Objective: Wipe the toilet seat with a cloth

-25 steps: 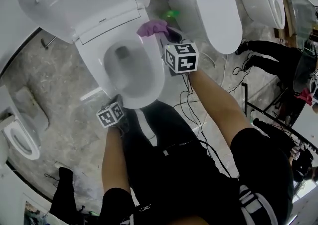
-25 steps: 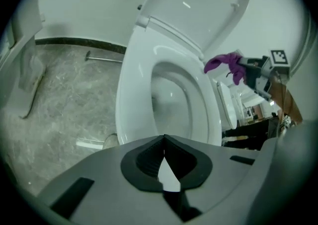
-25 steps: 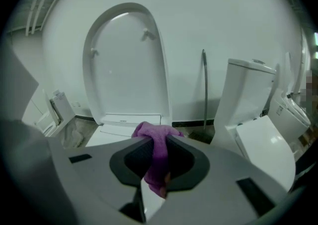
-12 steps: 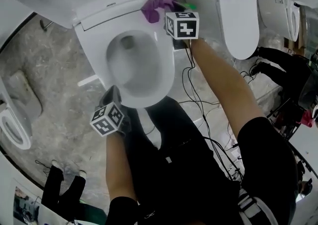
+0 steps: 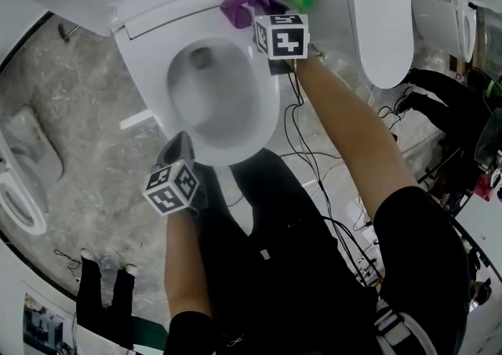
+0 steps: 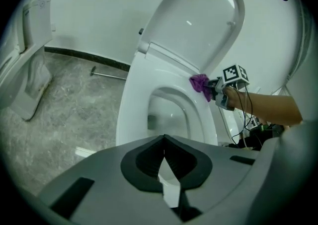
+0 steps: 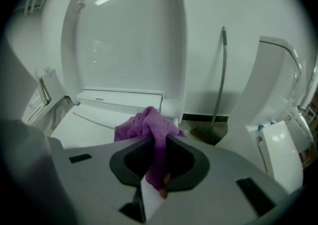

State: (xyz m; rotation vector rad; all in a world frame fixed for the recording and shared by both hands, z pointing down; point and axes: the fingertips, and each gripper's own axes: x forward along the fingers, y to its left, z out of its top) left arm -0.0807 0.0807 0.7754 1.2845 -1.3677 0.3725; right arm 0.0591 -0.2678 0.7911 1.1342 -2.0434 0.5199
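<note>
Pointing steeply down at the near tip of the toilet seat: left tongs, pressed together, nothing between them. Can't tell if they touch the rim.

Seat is down. It's oval, long axis running from that near tip away to the hinge, leaning slightly up-left in the head view. Bowl sits open inside it.

Far right end of the seat, just beside the hinge: right tongs pinching the purple cloth. Cloth is bunched. One fold runs back along the tongs' own line between the pads. The loose wad sticks out ahead toward the hinge and rests against the seat's back corner.

Lid stands raised behind it. Beyond: broom leaning on the wall, another toilet off to the right, lid shut.
</note>
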